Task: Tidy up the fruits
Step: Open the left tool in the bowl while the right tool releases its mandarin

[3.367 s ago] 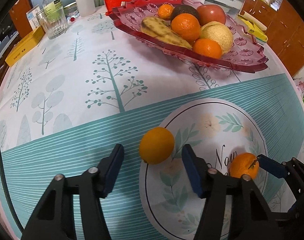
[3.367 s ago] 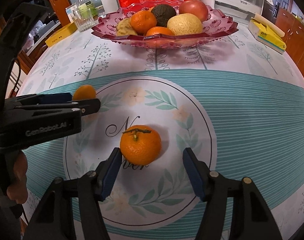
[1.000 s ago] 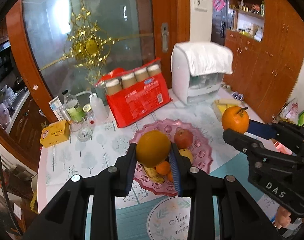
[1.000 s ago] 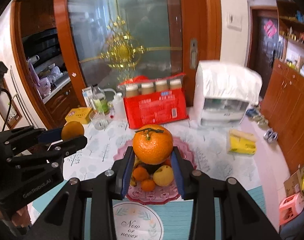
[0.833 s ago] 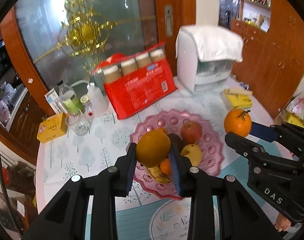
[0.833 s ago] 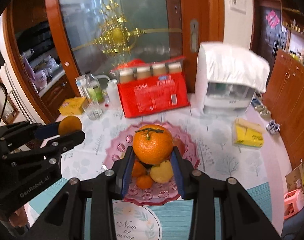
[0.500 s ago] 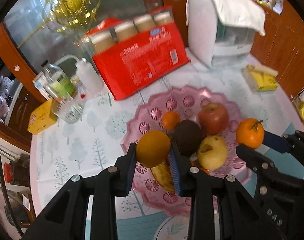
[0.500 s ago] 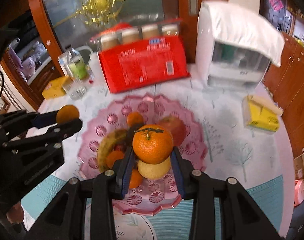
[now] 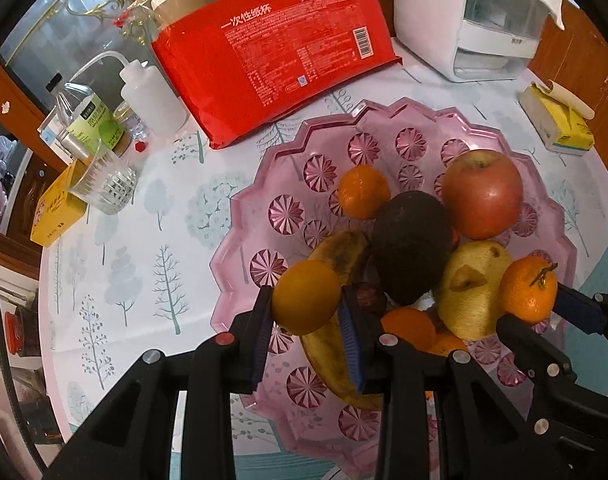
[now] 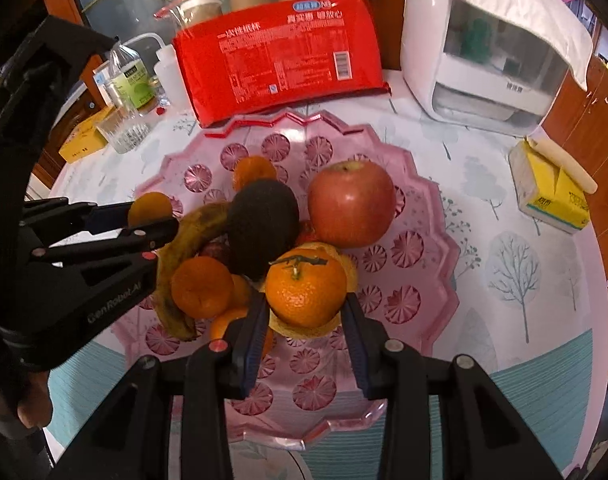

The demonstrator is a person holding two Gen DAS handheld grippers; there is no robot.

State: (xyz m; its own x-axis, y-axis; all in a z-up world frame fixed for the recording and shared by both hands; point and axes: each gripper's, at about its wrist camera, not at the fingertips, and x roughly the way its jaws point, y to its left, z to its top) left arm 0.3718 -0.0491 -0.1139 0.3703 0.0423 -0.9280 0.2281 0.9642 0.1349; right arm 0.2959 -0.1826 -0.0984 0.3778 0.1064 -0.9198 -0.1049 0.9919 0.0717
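The left gripper [image 9: 307,334] is clamped on a smooth orange [image 9: 306,297], the fruit sitting between the blue pads [image 9: 261,332] near their tips. It hangs over the near-left part of the pink dish [image 9: 239,240], just above the banana [image 9: 336,344] that lies in the dish.

The right gripper [image 10: 306,330] is closed on a mandarin [image 10: 306,290] with a green stem, pinched between its pads [image 10: 252,334] at the tips. This fruit hangs over the near middle of the dish, right above the yellow pear [image 9: 470,288]; whether it touches the pear cannot be told.

In the dish, counted from the avocado [image 10: 261,226] at its centre: a red apple [image 10: 351,204] lies just right of it, touching or nearly so; a small orange [image 10: 254,171] lies behind it; the banana curves along its left side; two more oranges [image 10: 201,287] lie in front of it, beside the mandarin.

In the right wrist view the left gripper comes in from the left side of the dish, its orange level with the avocado's left flank. In the left wrist view the right gripper enters from the dish's right edge, the mandarin against the pear's right side.

Behind the dish stands a red pack of cups [image 9: 275,52], touching its far rim.
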